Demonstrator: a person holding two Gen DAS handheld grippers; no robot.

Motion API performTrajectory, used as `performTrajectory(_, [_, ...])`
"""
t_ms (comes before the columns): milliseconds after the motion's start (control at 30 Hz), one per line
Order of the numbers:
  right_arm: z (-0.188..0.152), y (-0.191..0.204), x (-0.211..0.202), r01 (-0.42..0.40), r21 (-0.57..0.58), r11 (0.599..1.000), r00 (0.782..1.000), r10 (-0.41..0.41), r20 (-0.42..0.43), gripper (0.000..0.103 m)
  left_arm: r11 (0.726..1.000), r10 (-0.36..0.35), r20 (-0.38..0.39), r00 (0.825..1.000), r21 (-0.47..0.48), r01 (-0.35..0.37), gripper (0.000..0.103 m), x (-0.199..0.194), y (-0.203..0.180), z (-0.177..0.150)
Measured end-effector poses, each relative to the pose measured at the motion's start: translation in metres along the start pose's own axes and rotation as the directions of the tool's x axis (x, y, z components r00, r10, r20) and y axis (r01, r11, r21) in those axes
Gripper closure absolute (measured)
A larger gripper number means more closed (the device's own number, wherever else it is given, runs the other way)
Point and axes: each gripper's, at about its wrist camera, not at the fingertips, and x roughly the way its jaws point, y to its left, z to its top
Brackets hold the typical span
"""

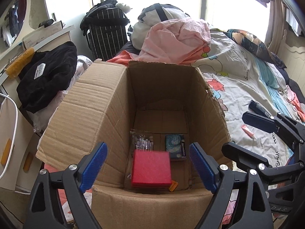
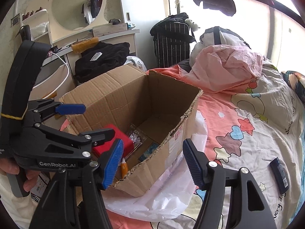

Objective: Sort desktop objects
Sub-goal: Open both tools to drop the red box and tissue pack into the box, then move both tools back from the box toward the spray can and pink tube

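Left gripper [image 1: 147, 164] jaws spread wide over the cardboard box [image 1: 106, 103], nothing pinched. Red block [image 1: 151, 168] blurred between them, apart from both pads, above the box floor. Below: a packet of pens [image 1: 142, 143] and a small dark blue box [image 1: 175, 147]. Right gripper [image 2: 152, 162] jaws spread, empty, at the box's near corner. Box stands on the bed [image 2: 257, 129]; dark blue tube [image 2: 280, 173] lies near the bed's right edge.

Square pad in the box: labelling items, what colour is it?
Red square pad, clearest in the left wrist view.

Red pad [image 1: 151, 168]: flat, blurred, in the box [image 1: 106, 103].
Pens [image 1: 142, 143], dark card pack [image 1: 175, 147]: on box floor.
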Motion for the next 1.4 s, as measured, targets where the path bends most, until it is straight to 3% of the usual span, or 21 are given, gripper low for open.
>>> performTrajectory(433, [-0.008, -0.01, -0.013, 0.019, -0.003, 1.0, 1.0, -0.019, 0.01, 0.042, 0.998, 0.026, 0.01, 1.0, 0.057, -0.026, 0.011, -0.011, -0.024, -0.004])
performTrajectory(1400, [-0.038, -0.065, -0.047, 0.114, 0.076, 0.991, 0.994, -0.113, -0.01, 0.04, 0.982, -0.028, -0.006, 1.0, 0.187, 0.029, 0.011, -0.018, -0.093, -0.013])
